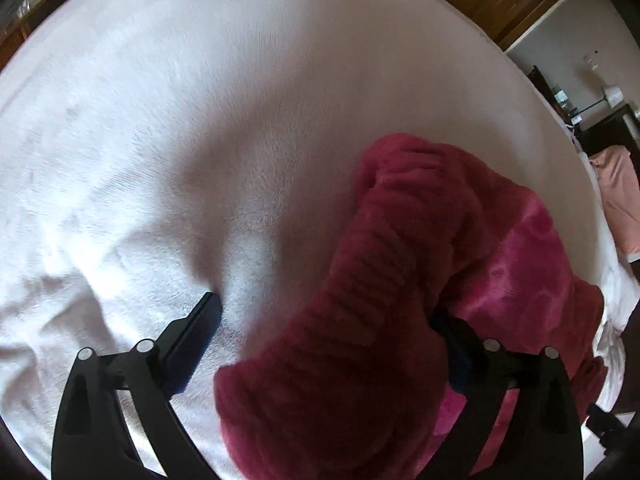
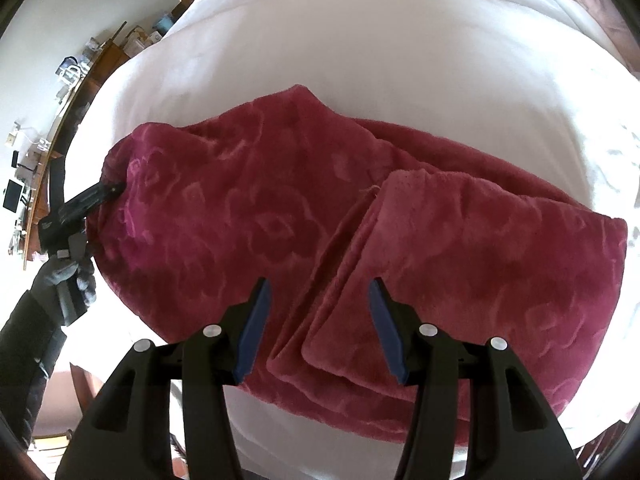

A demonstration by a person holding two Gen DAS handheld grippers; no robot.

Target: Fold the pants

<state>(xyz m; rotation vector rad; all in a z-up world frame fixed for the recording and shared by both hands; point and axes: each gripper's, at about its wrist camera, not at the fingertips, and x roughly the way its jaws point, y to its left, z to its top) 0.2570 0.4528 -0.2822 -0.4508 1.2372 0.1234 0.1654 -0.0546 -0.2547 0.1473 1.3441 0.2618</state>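
Dark red fleece pants (image 2: 280, 220) with a raised flower pattern lie folded on a white bed (image 2: 360, 40). My right gripper (image 2: 318, 304) is open and empty, hovering just above the near edge of the pants. My left gripper (image 1: 324, 316) is open, with the ribbed waistband end of the pants (image 1: 360, 300) lying between its wide-apart fingers. The right finger is partly hidden by the cloth. In the right wrist view the left gripper (image 2: 100, 192) touches the left end of the pants.
The white bedcover (image 1: 200, 120) fills most of the left wrist view. A pink garment (image 1: 620, 200) lies at the far right bed edge. A wooden shelf with small items (image 2: 60, 112) runs along the wall on the left.
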